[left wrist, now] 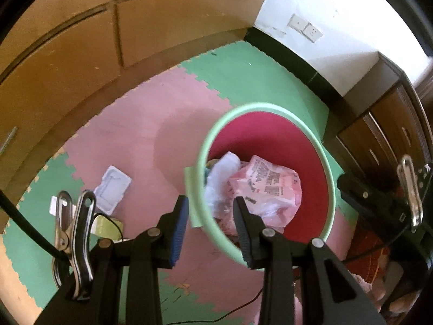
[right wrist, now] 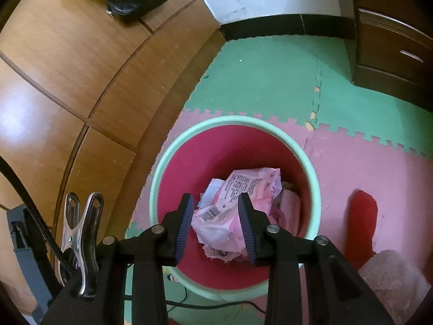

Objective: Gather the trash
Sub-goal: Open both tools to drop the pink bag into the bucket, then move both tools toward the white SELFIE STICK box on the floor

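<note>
A: We see the bin [left wrist: 266, 173] at centre right of the left wrist view, wrappers [left wrist: 266, 187] inside it.

B: We find a tray [left wrist: 112, 189] on the mat [left wrist: 189, 103] at lower left, cabinet [left wrist: 81, 40] upper left, drawers [left wrist: 389, 124] far right.

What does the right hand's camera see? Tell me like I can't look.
The open right gripper hangs empty above a red bin with a pale green rim, which holds a crumpled pink printed wrapper. The bin stands on pink and green foam mats beside a wooden cabinet.
</note>
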Demonstrator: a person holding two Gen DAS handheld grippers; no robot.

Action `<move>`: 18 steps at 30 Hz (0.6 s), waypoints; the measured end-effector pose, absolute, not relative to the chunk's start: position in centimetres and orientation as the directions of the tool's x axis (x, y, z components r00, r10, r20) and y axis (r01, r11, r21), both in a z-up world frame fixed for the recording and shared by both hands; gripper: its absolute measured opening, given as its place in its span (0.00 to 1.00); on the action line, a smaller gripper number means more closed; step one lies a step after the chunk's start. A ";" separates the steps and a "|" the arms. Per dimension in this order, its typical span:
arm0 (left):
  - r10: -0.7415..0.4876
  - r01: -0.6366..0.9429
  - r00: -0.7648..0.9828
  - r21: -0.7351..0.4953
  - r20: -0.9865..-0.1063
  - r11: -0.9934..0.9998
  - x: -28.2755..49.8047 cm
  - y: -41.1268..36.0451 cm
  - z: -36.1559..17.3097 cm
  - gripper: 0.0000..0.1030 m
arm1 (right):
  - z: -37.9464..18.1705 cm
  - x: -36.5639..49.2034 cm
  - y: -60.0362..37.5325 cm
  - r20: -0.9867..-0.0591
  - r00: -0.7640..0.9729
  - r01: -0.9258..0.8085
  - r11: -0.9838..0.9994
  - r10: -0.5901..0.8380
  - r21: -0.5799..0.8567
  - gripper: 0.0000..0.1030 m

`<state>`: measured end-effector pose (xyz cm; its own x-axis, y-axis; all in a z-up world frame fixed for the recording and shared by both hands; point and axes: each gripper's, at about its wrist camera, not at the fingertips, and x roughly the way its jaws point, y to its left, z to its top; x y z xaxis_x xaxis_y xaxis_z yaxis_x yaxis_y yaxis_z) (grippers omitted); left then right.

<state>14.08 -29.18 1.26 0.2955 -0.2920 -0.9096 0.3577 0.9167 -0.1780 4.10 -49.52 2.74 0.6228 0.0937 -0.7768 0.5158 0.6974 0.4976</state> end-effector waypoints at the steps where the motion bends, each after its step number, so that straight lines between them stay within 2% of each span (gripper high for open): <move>1: -0.290 0.356 0.298 -0.176 -0.909 0.918 14.0 -28.8 1.6 0.34 | 2.9 3.9 -49.3 -0.778 0.621 0.518 0.697 0.094 0.497 0.34; 10: -0.264 0.310 0.337 -0.158 -0.904 0.938 11.8 -23.7 5.5 0.34 | 5.6 2.1 -46.3 -0.738 0.663 0.480 0.686 0.123 0.546 0.34; 18: -0.170 0.225 0.409 -0.081 -0.896 0.971 10.0 -17.3 9.1 0.34 | 6.6 1.3 -42.1 -0.707 0.682 0.402 0.711 0.188 0.576 0.34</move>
<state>10.03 -17.25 9.06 0.4094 -0.1696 -0.8965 0.2254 0.9709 -0.0807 1.34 -42.14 6.62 0.6816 0.1875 -0.7073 0.4025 0.7112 0.5764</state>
